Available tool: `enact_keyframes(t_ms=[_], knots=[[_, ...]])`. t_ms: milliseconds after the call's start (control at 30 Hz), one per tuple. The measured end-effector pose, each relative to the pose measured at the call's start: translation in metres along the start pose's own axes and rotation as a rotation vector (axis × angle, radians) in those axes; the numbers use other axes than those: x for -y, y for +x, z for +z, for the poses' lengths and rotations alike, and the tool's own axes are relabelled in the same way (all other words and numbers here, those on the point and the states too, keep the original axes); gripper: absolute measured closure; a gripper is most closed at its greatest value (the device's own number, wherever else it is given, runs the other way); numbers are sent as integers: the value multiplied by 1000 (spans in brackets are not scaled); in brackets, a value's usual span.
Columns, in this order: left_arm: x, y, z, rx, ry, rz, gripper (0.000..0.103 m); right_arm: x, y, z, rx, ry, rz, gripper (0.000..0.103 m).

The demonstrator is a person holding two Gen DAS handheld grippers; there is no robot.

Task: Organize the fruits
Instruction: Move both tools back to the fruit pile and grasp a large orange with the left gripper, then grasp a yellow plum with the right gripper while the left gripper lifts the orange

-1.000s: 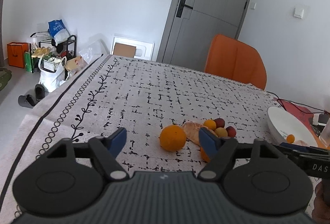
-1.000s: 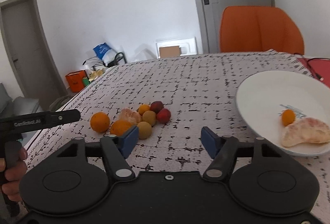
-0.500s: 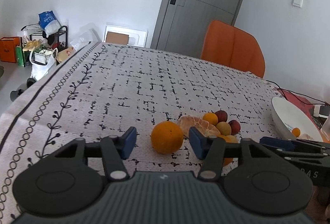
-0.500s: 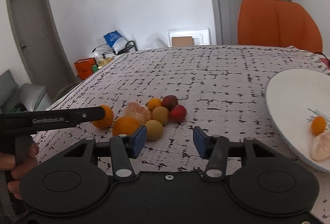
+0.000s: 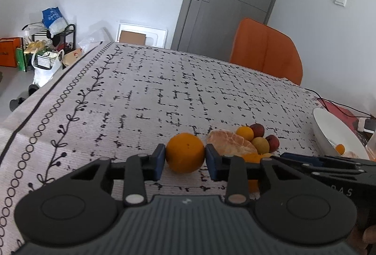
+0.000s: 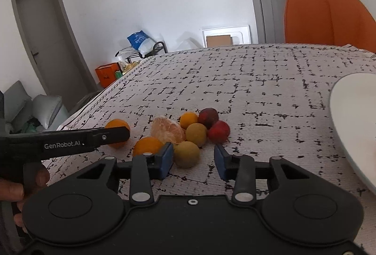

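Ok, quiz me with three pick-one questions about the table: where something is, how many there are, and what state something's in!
1. The white plate sits: A on a chair; B left of the fruit pile; C right of it.
2. Red fruits in the pile: A one; B two; C five.
3. The grey door is: A shut; B wide open; C off its hinges.

Answers: C, the plate lies at the pile's right; B, two red ones sit beside the yellow ones; A, the door fills its frame.
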State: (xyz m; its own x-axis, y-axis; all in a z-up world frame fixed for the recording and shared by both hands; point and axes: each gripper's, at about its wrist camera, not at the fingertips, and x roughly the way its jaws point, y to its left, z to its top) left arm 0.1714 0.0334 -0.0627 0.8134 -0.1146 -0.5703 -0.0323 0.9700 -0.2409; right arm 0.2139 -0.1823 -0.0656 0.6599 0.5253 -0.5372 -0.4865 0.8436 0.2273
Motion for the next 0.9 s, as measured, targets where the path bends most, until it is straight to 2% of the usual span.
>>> enact_keyframes(t_ms=[67,100,167,267,900], knots=[[-1,-2,0,2,-1,3,68,-2,4,0,-9,2,15,66],[0,-3,1,3,0,4,68,-2,7,-1,-16,0,27,73],[1,-6,1,6,5,5,68,-1,8,-3,-18,12,28,78],[4,-11,3,17,11,6,68,4,1,-2,-13,43,46,78],[60,-27,3,62,86,-58,68,39,-71,-5,143,84,-61,78]])
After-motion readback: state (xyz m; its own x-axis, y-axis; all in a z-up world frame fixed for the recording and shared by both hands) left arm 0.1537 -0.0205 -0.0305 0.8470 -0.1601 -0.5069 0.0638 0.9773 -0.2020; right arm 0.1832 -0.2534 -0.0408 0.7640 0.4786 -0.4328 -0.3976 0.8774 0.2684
